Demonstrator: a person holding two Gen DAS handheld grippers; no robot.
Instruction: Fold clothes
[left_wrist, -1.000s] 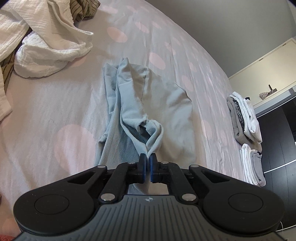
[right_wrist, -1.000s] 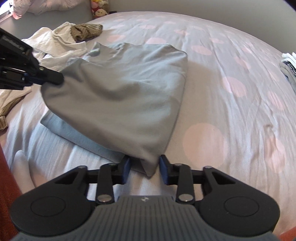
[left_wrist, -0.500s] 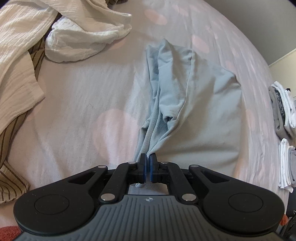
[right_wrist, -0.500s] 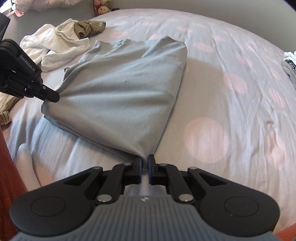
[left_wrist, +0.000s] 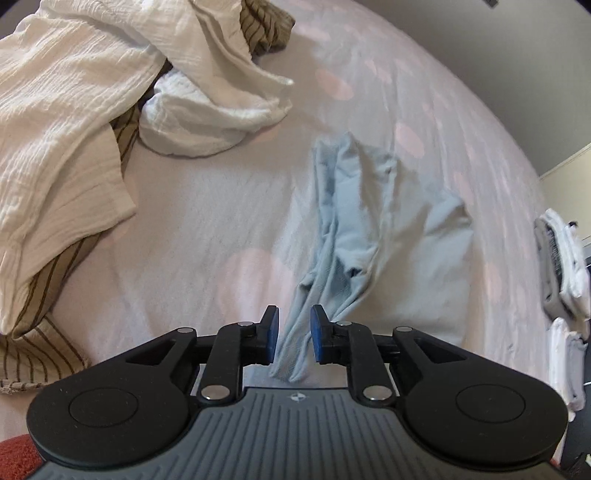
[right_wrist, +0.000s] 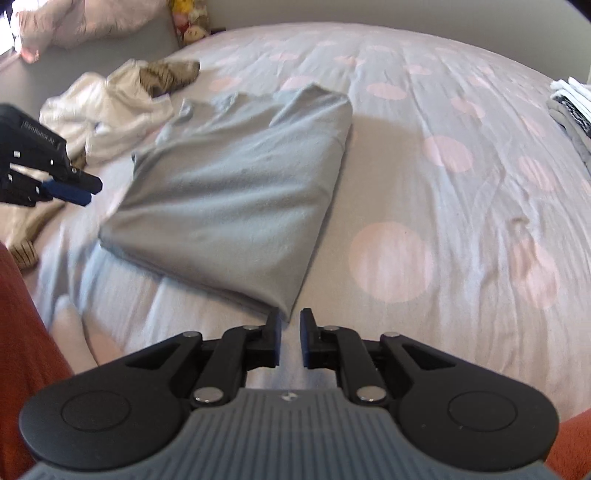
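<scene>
Bed with pink-spotted cover, seen from both wrists.
A plush toy sits at the head by the grey wall; a rust-red cloth lies at the near edge; a cream cabinet stands beyond the bed's far side.

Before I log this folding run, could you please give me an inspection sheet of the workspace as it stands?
Surface: bed with a pale bedspread printed with pink dots, lightly wrinkled.
Job's things: grey-blue T-shirt lying folded flat on the bedspread; one bunched corner reaches between the left gripper's pads.
Clutter: crumpled white garments over a brown striped garment; folded stacks of white and grey clothes at the bed's edge.
Grippers: left gripper jaws opening, shirt corner loose between them; right gripper jaws opening, nothing between them, shirt corner just ahead.
Cables: nothing seen.
Surroundings: grey wall, soft toys by the bed's far end.
</scene>
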